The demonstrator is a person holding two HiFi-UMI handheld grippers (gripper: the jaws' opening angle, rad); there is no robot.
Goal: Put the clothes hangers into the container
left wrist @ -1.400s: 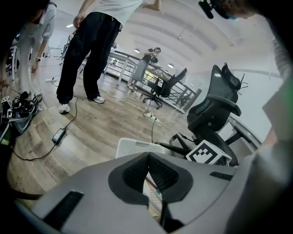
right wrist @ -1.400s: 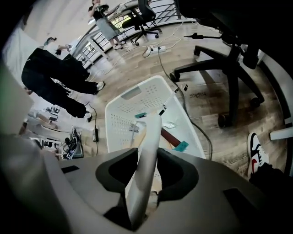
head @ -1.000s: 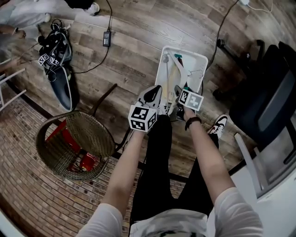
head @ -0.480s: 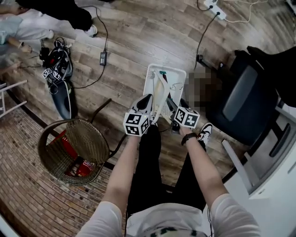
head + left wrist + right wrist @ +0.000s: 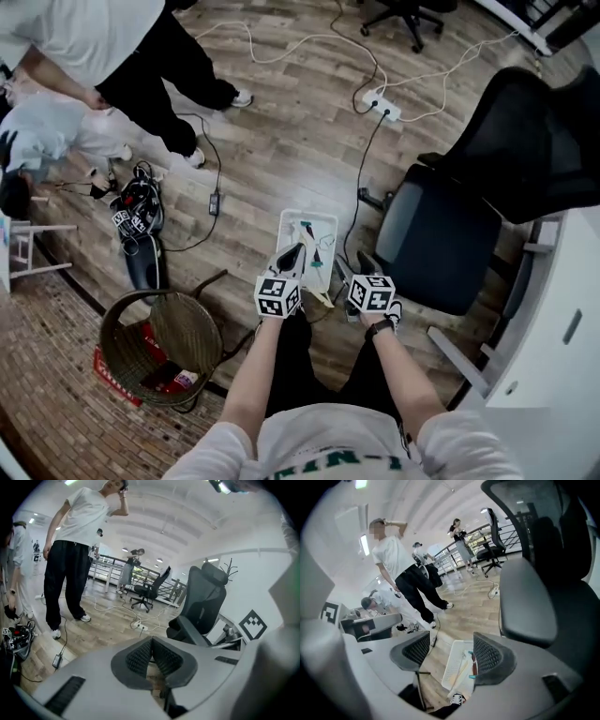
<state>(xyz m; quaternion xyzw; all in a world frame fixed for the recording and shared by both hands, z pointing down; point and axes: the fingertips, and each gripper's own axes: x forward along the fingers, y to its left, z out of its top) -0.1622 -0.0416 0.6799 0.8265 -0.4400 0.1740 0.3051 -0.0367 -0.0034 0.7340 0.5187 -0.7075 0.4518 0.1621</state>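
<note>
White container (image 5: 309,214) held the hangers (image 5: 307,236); task judged done, so left gripper (image 5: 151,654) sat pinched shut, empty; right gripper (image 5: 451,652) wide, just narrowing, empty.

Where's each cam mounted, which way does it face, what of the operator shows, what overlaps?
Head view: on the person's head, facing steeply down at the white container; shows both forearms, legs, left gripper, right gripper.
Left gripper view: on the left gripper, facing across the room toward a standing person; own jaws together, empty.
Right gripper view: on the right gripper, facing down at the container; own jaws apart, just closed slightly, nothing between them.
Shared: container in head and right gripper views; black office chair in all three.
</note>
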